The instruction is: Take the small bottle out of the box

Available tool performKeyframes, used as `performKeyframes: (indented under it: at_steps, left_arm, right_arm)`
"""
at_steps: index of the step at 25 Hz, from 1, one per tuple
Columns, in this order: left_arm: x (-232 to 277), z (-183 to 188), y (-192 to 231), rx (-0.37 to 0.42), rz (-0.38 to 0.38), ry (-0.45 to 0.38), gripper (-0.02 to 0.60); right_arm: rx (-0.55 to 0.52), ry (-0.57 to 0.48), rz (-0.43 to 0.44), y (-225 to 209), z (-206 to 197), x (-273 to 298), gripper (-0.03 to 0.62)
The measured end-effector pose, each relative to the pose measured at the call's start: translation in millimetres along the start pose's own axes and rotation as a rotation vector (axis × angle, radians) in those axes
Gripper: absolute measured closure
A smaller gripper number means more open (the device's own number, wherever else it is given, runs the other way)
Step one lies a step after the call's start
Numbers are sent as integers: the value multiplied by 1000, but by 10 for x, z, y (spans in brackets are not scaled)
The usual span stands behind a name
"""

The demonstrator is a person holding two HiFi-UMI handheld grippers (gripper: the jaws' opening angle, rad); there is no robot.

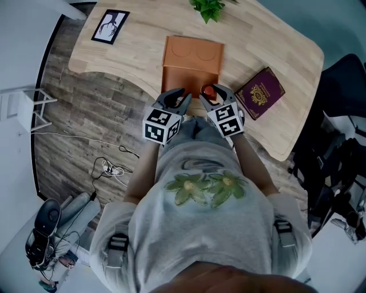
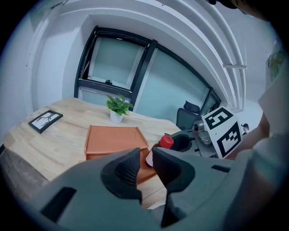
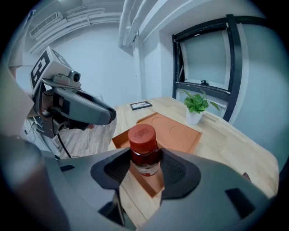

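The wooden table [image 1: 143,40] carries a box [image 1: 192,57], plant [image 1: 209,8], framed picture [image 1: 110,26] and booklet [image 1: 260,92].

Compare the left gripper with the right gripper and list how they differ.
The right gripper is shut on the small bottle; the left gripper holds nothing. The right gripper's jaws press the bottle's sides, while the left gripper's jaws stand slightly apart. Both hover at the near edge of the orange box.

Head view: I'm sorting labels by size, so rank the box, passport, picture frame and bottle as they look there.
1. box
2. passport
3. picture frame
4. bottle, of which only the red cap shows
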State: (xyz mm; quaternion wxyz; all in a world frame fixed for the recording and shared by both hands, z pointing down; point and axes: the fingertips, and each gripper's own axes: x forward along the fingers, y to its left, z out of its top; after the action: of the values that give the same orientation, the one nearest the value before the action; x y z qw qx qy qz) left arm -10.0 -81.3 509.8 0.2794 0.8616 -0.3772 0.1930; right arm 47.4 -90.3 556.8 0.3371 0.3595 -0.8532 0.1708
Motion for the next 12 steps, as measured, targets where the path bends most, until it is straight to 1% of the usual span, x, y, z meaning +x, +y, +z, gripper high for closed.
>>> performKeyframes:
  at_steps: [12]
  left_arm:
    - [-56,25,-94,27,-3,-17,492]
  right_arm:
    - [-35,-72,8,109,99,-187,388]
